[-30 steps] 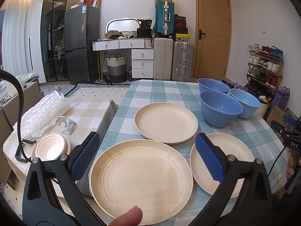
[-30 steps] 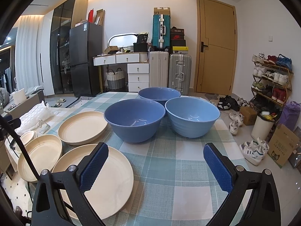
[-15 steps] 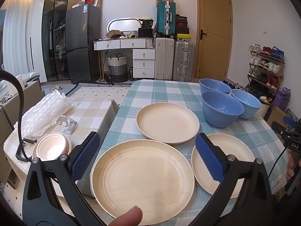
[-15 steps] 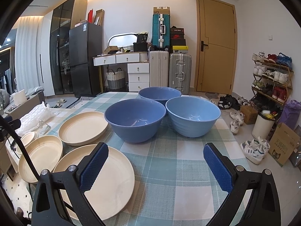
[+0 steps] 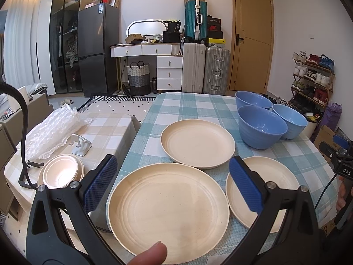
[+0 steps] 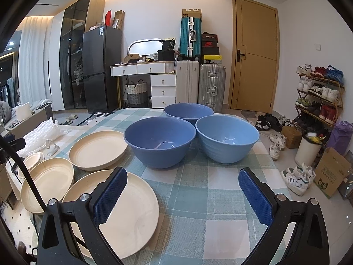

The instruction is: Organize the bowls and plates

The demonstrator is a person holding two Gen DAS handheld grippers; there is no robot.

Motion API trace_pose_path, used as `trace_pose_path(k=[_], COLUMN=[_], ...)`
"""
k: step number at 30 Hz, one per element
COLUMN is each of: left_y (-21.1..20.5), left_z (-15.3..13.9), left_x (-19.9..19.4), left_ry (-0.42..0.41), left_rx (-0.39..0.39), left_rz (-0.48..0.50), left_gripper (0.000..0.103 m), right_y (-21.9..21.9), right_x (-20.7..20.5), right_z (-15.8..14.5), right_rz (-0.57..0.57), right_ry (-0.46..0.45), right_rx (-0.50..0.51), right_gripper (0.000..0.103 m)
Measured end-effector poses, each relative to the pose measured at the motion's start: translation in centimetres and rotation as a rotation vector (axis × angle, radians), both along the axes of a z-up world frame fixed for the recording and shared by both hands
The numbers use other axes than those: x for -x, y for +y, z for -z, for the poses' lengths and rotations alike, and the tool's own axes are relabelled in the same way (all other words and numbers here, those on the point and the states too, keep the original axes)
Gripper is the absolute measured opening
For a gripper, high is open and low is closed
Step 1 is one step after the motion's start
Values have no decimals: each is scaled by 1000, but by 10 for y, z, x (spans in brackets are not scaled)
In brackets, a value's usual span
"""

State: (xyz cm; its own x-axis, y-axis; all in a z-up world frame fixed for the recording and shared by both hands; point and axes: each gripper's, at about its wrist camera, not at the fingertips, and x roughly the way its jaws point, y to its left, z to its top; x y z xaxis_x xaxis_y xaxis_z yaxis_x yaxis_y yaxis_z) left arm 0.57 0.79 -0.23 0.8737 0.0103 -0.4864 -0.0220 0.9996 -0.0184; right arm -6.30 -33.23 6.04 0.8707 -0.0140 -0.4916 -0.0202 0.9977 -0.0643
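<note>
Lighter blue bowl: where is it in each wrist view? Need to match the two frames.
Left wrist: the lighter blue bowl sits right of centre near the table's right edge, behind and right of the darker front bowl.
Right wrist: it is just right of centre, beside the darker front bowl.
Shared landmark: the teal suitcase stacked by the back wall.

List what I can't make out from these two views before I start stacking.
- Largest plate, left wrist view: near rim hidden by a fingertip.
- Right-hand plate, right wrist view: near edge behind the open right gripper.
- Rear bowl: base hidden by the two front bowls.
- Side-table dish stack: count unreadable.
</note>
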Motion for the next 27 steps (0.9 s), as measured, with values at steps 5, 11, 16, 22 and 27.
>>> trace_pose_path(k=[5, 11, 16, 22, 27], left_y=[7, 17, 32, 44, 53], left_z=[0, -9, -13, -16, -22], left_x=[-3, -22, -42, -69, -89], left_ry=[17, 37, 69, 105, 133], left_rx=[-3, -7, 11, -8, 5], left_rz=[-3, -10, 1, -11, 19], left_gripper=[101, 101, 101, 101, 101], right_y=[13, 37, 62, 79, 83], right_x=[-9, -31, -53, -73, -89], right_z=[-5, -8, -10, -12, -13], right_rz=[-52, -150, -254, -336, -373], right_ry=[4, 33, 74, 118, 154], right_rx=[-13, -19, -8, -19, -41], right_gripper=[103, 103, 103, 103, 103])
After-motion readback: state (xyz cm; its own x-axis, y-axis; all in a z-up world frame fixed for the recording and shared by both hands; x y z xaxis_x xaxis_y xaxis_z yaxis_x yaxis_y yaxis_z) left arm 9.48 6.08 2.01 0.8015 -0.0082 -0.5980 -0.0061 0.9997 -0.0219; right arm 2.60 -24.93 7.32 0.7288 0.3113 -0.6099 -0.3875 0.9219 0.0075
